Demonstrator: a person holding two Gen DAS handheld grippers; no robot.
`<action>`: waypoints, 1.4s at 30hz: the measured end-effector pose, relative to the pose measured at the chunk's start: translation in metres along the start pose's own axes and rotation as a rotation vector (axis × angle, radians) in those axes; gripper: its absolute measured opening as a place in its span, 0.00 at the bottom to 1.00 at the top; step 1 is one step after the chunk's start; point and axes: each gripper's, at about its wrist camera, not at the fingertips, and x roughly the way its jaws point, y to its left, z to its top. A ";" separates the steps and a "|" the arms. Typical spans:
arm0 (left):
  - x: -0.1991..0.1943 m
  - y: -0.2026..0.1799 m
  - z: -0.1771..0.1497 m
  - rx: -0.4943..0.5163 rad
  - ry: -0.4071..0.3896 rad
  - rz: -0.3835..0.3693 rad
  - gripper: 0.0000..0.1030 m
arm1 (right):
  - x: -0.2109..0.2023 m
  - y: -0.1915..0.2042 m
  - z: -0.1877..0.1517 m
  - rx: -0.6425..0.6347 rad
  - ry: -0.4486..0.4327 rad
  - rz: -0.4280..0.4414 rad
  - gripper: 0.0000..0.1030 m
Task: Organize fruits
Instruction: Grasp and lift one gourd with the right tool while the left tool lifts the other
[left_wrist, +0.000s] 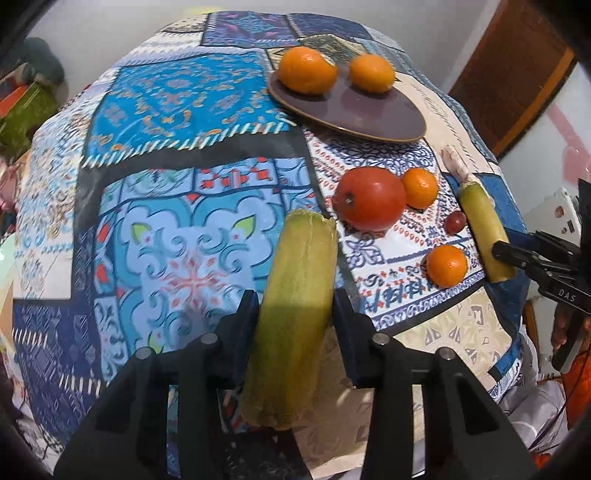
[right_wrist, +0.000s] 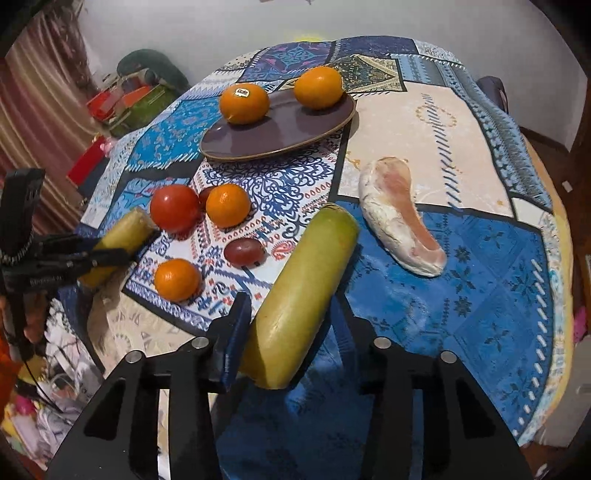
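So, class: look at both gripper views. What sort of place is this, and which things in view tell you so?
Probably a lived-in home room. A patchwork tablecloth covers the table, oranges sit on a purple plate, and boxes and clutter are piled against the wall beside a striped curtain.

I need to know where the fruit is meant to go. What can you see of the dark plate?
The dark plate is a shallow oval dish, brownish purple and glossy, ceramic by its look, with a thin lighter rim. It lies flat on the patterned tablecloth toward the far side. Two oranges sit on it, apart, one bearing a small sticker. The rest of its surface is bare. Neither gripper touches it.
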 end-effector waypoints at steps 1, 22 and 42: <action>-0.001 0.000 -0.002 0.006 0.002 -0.003 0.39 | -0.001 -0.001 0.000 -0.008 0.003 -0.009 0.36; 0.005 -0.004 0.021 0.031 -0.036 -0.010 0.37 | 0.023 -0.012 0.023 0.069 0.010 -0.011 0.32; -0.055 -0.035 0.080 0.093 -0.269 0.001 0.36 | -0.033 0.014 0.079 -0.064 -0.210 -0.053 0.31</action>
